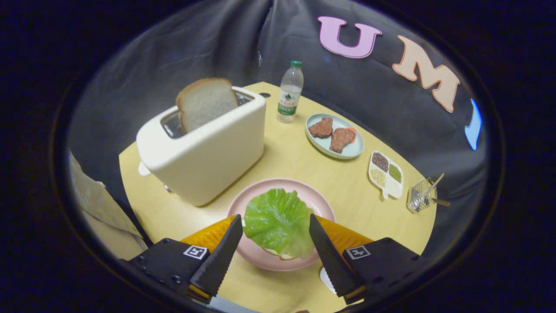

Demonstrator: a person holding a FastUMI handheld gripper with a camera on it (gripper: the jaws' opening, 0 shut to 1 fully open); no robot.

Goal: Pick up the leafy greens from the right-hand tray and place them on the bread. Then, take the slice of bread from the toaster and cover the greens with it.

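A green lettuce leaf (278,221) lies on a slice of bread (281,254) on the pink plate (312,198), between my two fingers and just below them. My gripper (276,224) is open, its fingers spread to either side of the leaf with neither pressing on it. Beyond the plate, to the left, stands a cream toaster (204,150) with a slice of bread (205,102) sticking up out of its slot.
A water bottle (290,92) stands at the table's far edge. To the right lie a pale blue tray (347,152) with two brown patties, a small white divided dish (386,176) of grains and a wire basket (420,195) near the right edge.
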